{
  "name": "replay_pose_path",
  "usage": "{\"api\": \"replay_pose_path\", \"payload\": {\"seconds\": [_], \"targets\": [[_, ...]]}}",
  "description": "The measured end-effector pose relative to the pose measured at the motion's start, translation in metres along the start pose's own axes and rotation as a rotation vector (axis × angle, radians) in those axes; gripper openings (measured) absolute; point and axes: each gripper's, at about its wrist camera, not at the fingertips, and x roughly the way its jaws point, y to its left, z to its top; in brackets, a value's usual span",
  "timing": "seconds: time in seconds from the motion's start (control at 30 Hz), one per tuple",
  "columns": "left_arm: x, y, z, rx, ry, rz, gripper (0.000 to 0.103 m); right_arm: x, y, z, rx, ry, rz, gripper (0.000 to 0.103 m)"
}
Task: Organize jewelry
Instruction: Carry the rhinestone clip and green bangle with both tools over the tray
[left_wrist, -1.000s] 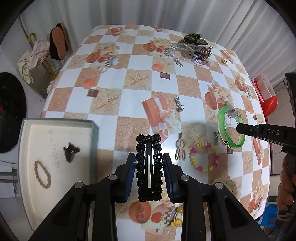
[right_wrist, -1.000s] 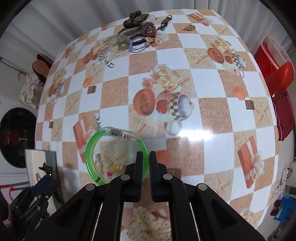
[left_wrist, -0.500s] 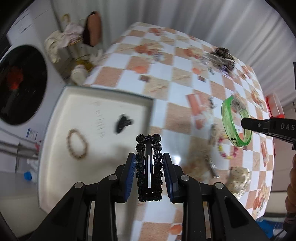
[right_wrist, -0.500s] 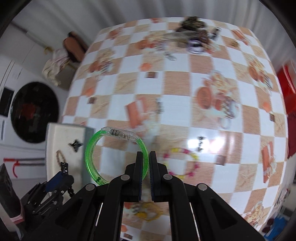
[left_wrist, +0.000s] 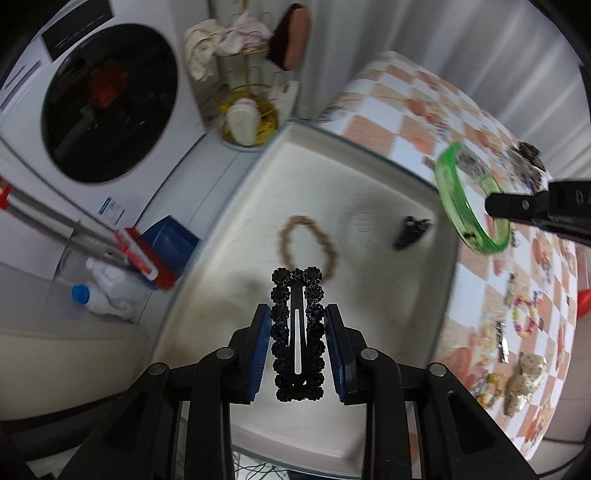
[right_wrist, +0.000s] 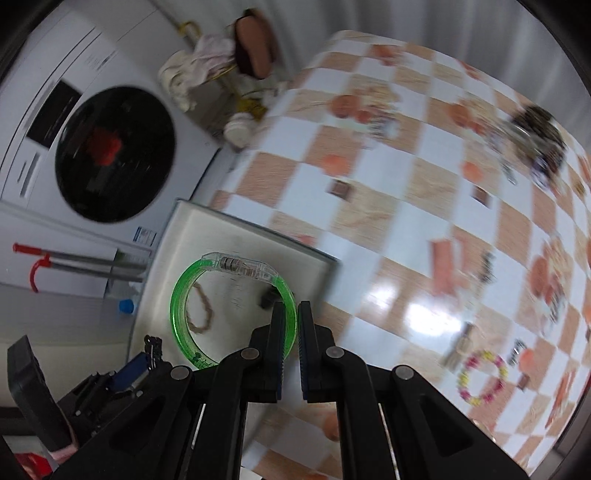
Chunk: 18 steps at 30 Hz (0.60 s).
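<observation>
**Both loads over the tray, drop-off next**

I judge I'm in the carry step, with both pieces arriving at the tray (left_wrist: 236, 206) and neither set down yet.

In the left wrist view, my left gripper (left_wrist: 297, 347) is clamped on the black clip (left_wrist: 297, 332), its blue pads (left_wrist: 260, 343) pressing the clip's two long sides, clip end pointing to 12 o'clock. It hangs over the tray, with the bead bracelet (left_wrist: 308, 245) just past its tip and a small black claw (left_wrist: 410, 232) at 2 o'clock.

In the right wrist view, my right gripper (right_wrist: 291, 328) is pinched tight on the green bangle's (right_wrist: 179, 295) rim; the ring stands out toward 10 o'clock, over the tray.

Next, as I see it: lower each onto bare tray floor, clear of the bracelet and claw, then release. More pieces wait on the desk (right_wrist: 388, 166).
</observation>
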Motion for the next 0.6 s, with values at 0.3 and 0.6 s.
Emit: {"api": "replay_pose_path", "payload": {"seconds": [0.3,0.6], "targets": [[0.031,0.024,0.001,-0.038,0.023,0.059,0.035,0.064,0.048,0.024,-0.069,0.068,-0.040,0.007],[0.053,0.025,0.002,-0.036,0.039,0.093,0.035,0.101,0.058,0.029,-0.091,0.088,-0.095,0.007]]}}
